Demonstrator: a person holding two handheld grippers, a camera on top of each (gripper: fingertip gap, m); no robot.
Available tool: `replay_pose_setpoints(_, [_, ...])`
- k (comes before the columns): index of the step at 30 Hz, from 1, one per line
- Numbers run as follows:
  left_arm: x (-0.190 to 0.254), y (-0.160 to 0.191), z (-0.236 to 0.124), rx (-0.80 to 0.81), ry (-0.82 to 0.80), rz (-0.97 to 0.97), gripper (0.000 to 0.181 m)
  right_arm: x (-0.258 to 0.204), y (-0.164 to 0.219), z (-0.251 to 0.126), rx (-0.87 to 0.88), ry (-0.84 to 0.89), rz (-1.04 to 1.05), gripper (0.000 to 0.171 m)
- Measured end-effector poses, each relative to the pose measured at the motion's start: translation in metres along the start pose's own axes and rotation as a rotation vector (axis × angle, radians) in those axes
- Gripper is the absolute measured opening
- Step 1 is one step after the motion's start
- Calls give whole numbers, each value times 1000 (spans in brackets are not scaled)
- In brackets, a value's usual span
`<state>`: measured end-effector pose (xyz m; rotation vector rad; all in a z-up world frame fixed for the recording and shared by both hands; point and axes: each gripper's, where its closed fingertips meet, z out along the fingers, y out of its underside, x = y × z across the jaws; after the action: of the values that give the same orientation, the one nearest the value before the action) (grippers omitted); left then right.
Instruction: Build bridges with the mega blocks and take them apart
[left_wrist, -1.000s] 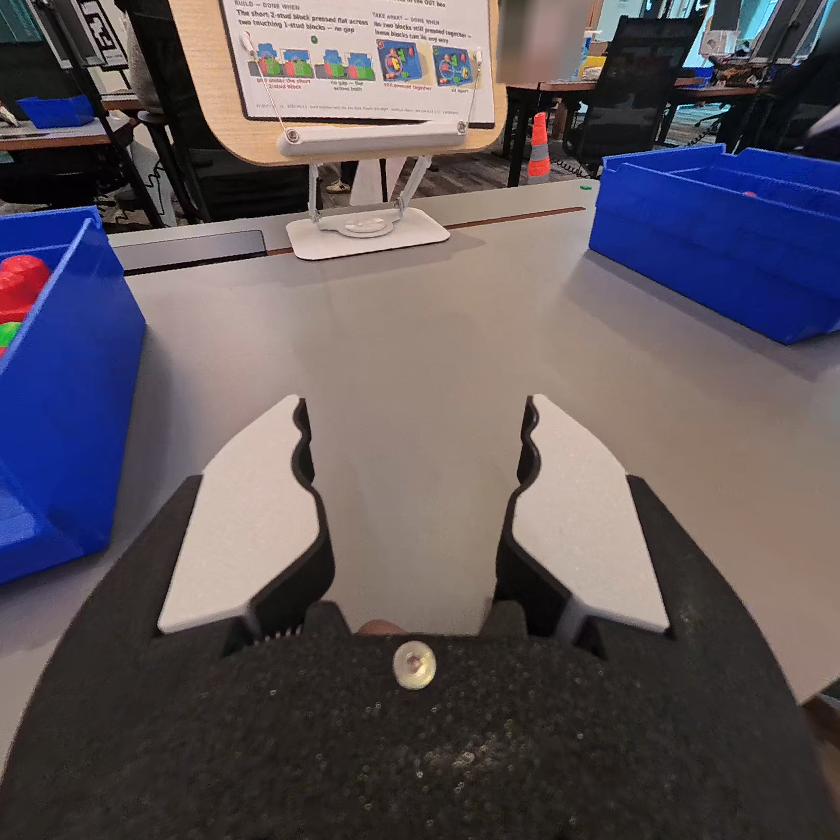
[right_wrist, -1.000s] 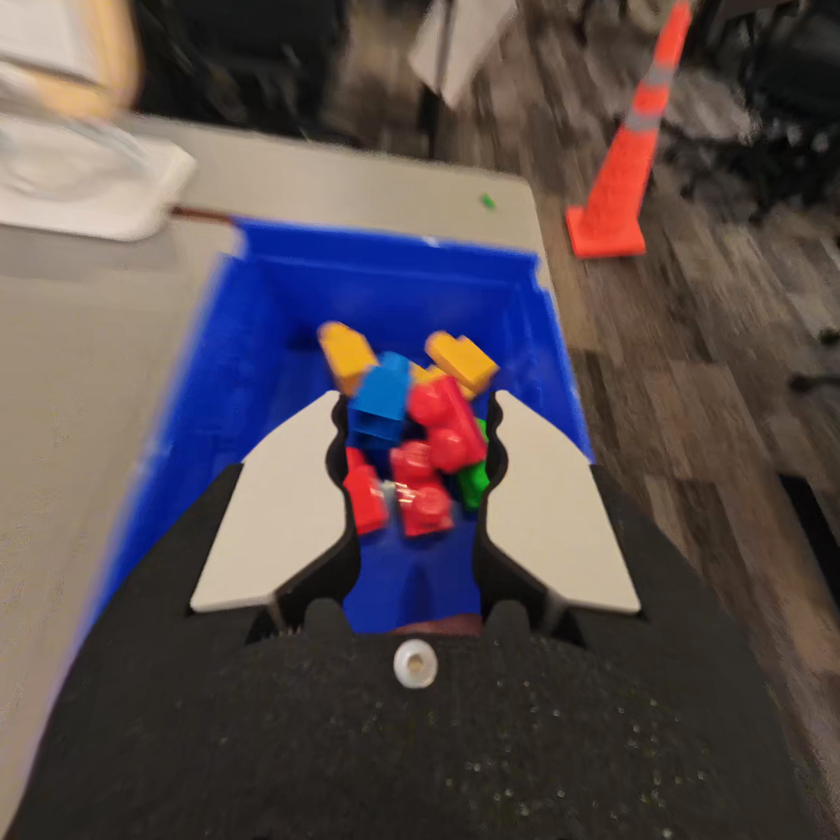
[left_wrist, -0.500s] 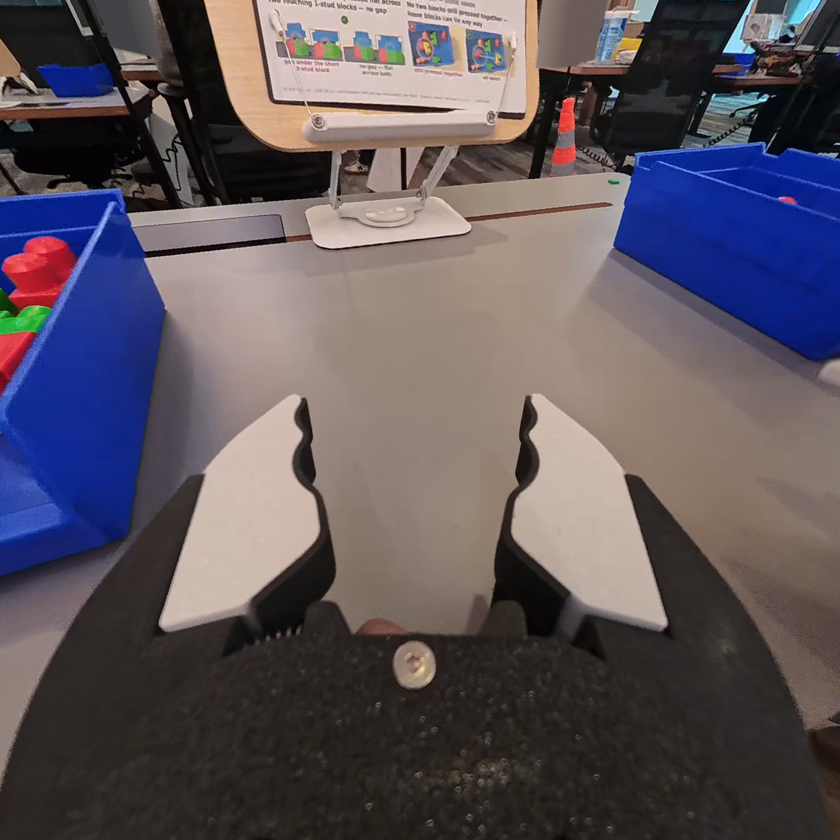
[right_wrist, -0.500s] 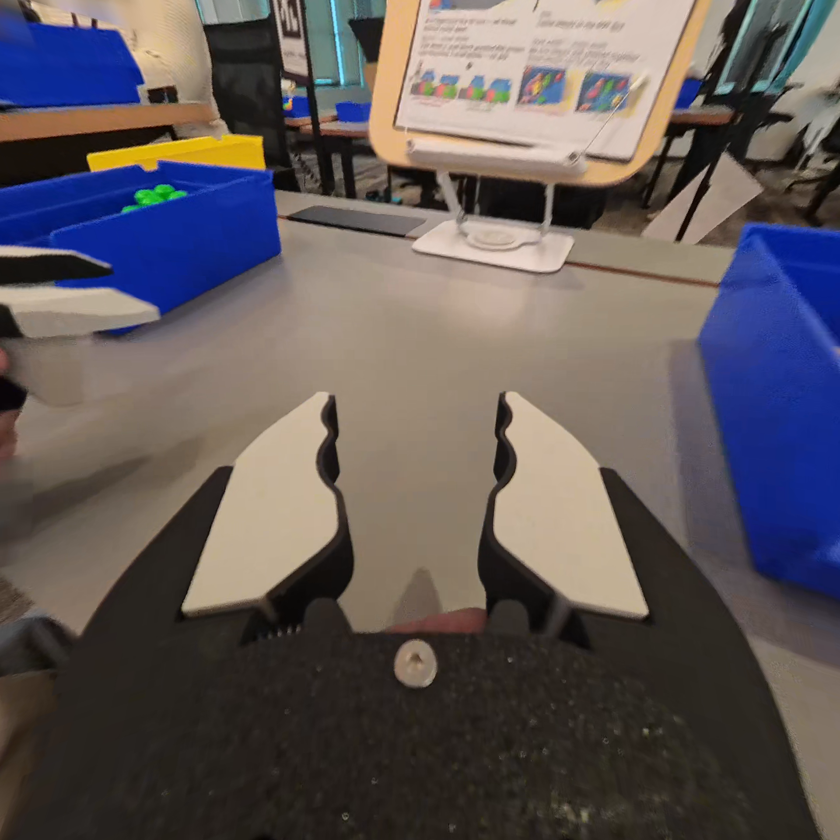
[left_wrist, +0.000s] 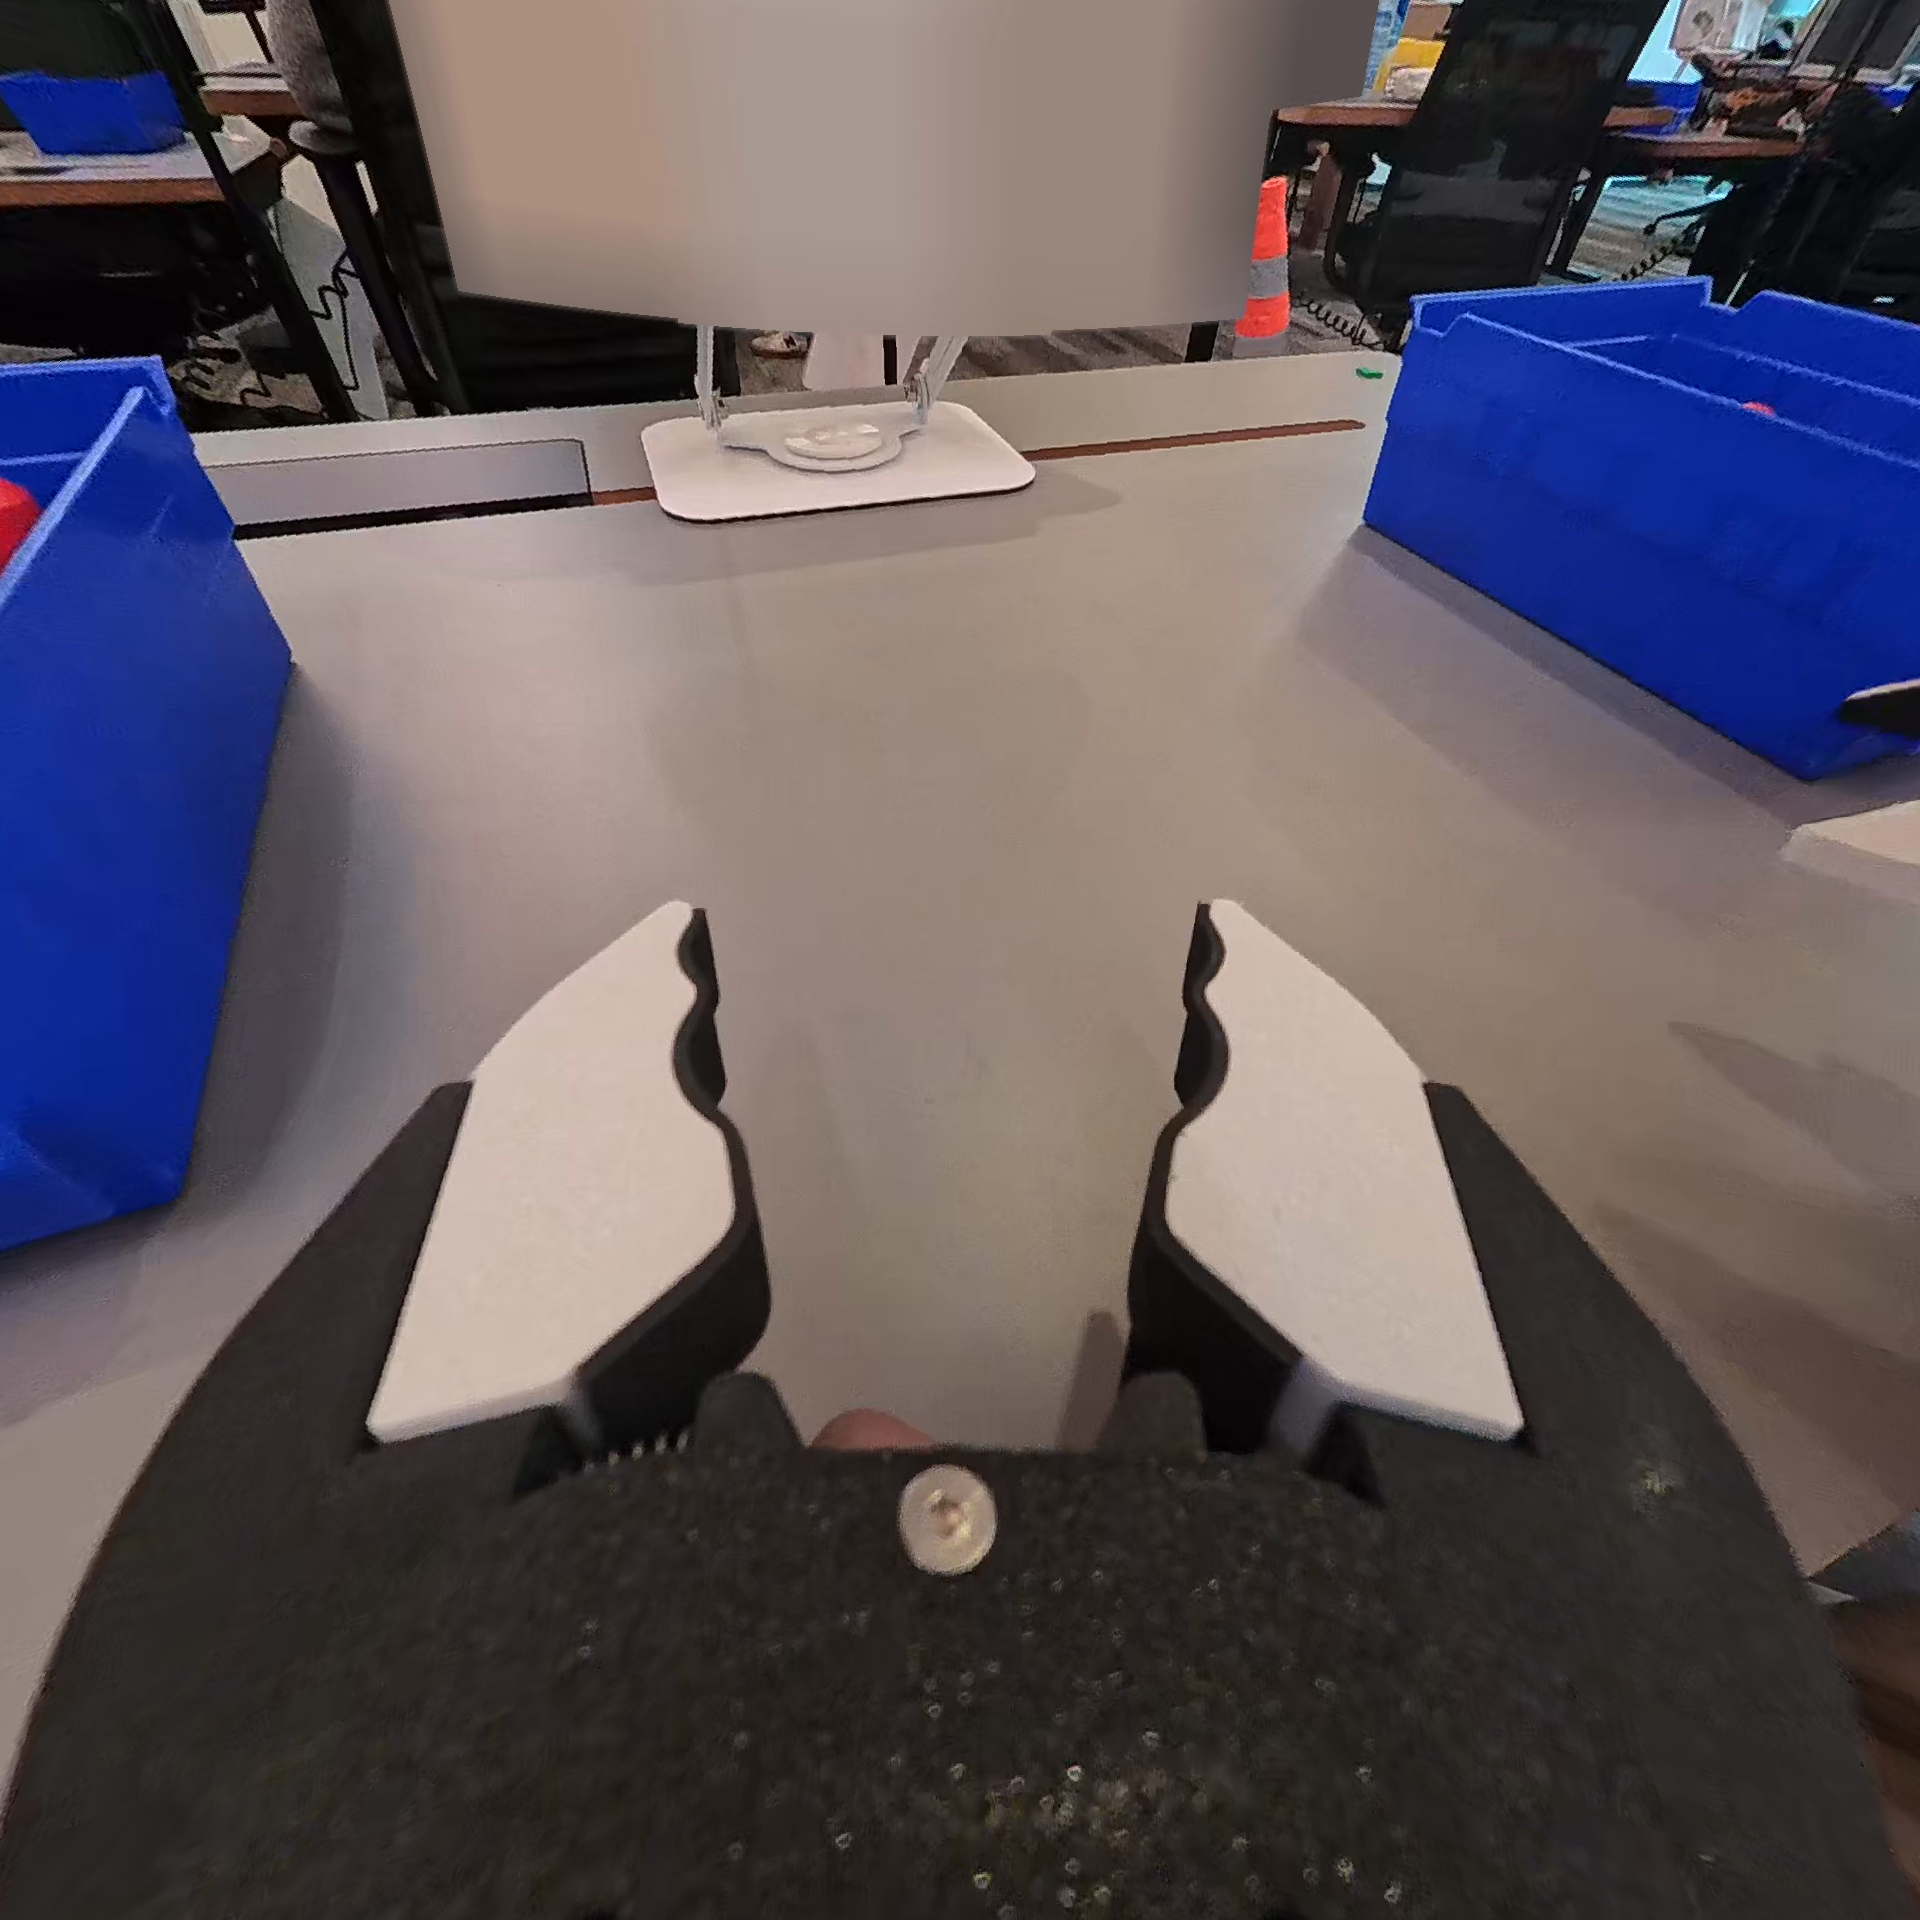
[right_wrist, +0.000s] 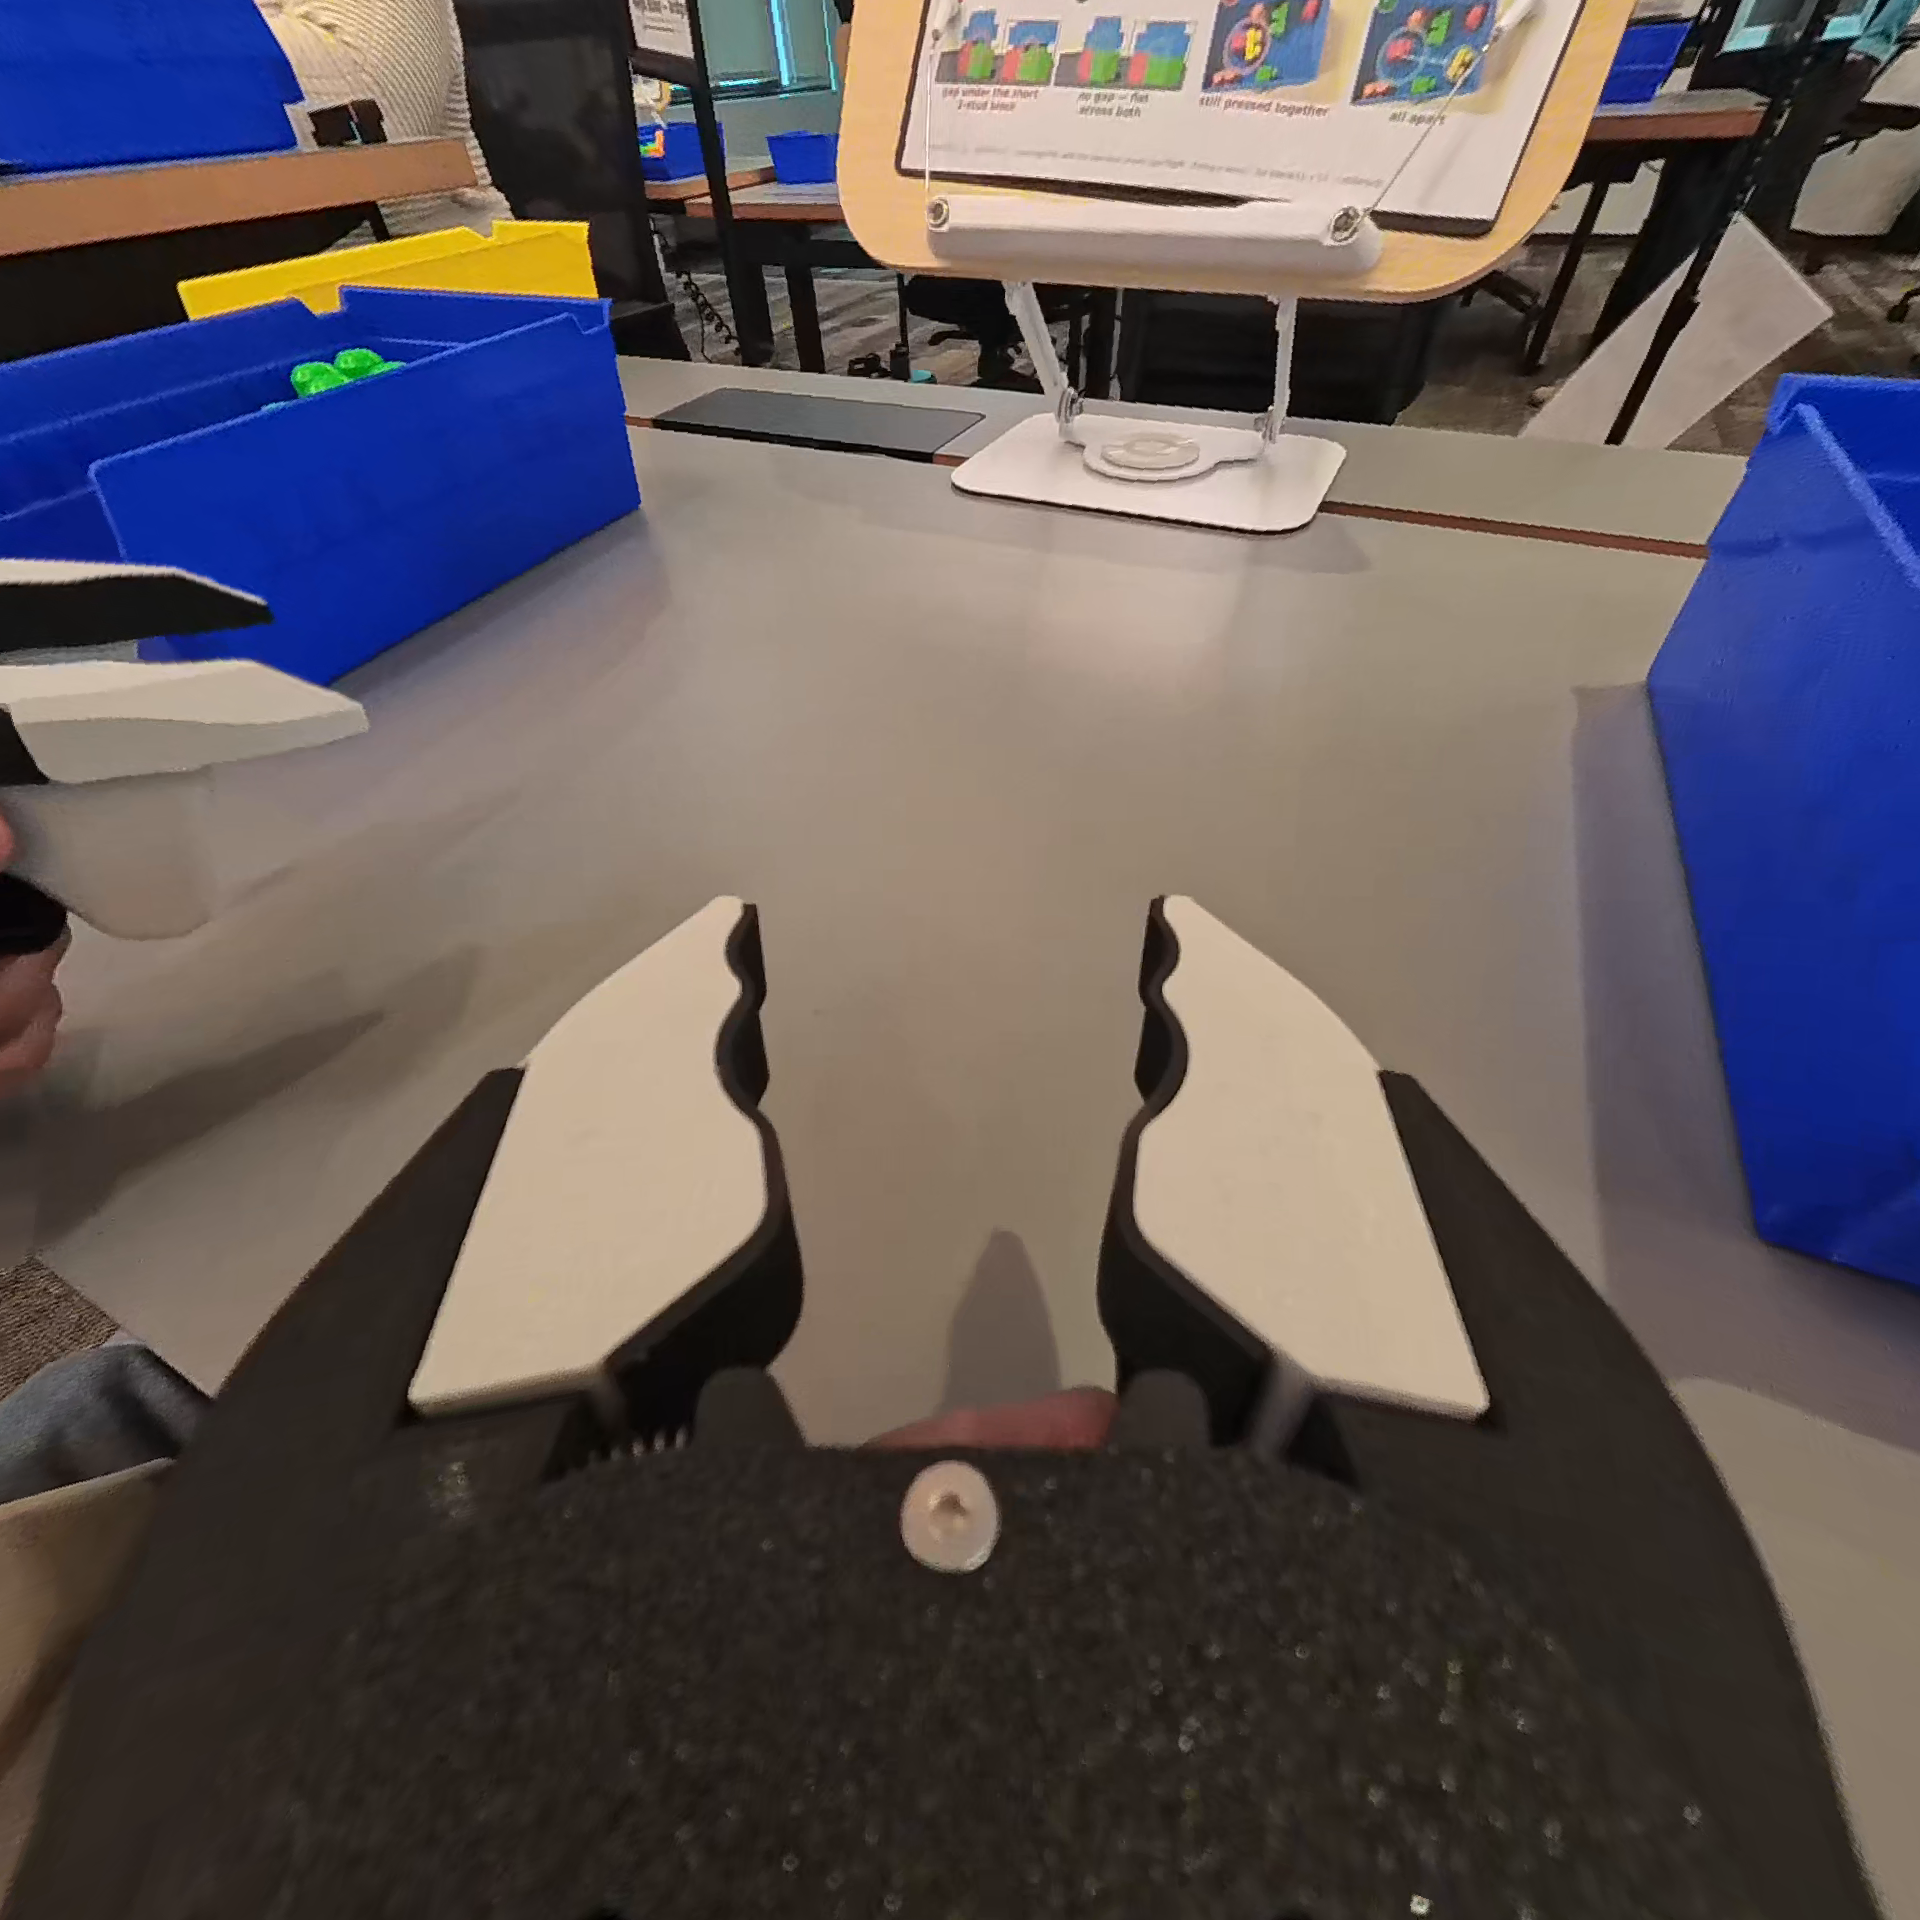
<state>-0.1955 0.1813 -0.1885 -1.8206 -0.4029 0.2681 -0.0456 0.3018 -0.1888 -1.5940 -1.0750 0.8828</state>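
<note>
My left gripper (left_wrist: 948, 920) is open and empty, held low over the bare grey table (left_wrist: 935, 748). My right gripper (right_wrist: 948, 914) is open and empty over the same table. A blue bin (left_wrist: 114, 790) stands at the left with a red block (left_wrist: 12, 520) just showing over its wall. In the right wrist view that left bin (right_wrist: 364, 499) holds green blocks (right_wrist: 332, 376). A second blue bin (left_wrist: 1662, 520) stands at the right, with a bit of red (left_wrist: 1758, 408) inside. The left gripper also shows in the right wrist view (right_wrist: 301, 665), at the left edge.
A wooden-framed instruction sheet on a white stand (right_wrist: 1148, 473) is at the table's back middle. A black pad (right_wrist: 821, 421) lies flush in the tabletop behind the left bin. The right bin's near wall (right_wrist: 1808, 852) is close beside my right gripper. An orange cone (left_wrist: 1270, 260) stands on the floor beyond.
My right gripper swung from over the right bin's blocks to the table's middle, still empty. My left gripper shifted slightly, and the left bin's blocks have dropped mostly out of its view.
</note>
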Motion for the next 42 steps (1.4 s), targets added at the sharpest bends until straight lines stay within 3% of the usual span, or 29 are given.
replay_pose_setpoints(14, [-15, -3, -4, -1, -43, 23, 84, -3, 2, 2, -18, -13, -8, 66])
replay_pose_setpoints(24, [-157, -58, -32, -87, -268, 100, 80, 0, 2, 5, -19, -27, 19, 64])
replay_pose_setpoints(29, [-225, -71, -21, -181, -321, 121, 79, 5, 3, 7, -24, -26, 29, 64])
replay_pose_setpoints(34, [-262, -44, 15, -345, -325, 107, 79, 10, 4, 7, -29, -25, 35, 62])
replay_pose_setpoints(42, [-265, 2, 53, -527, -289, 87, 66, 21, 3, 5, -31, 0, 39, 61])
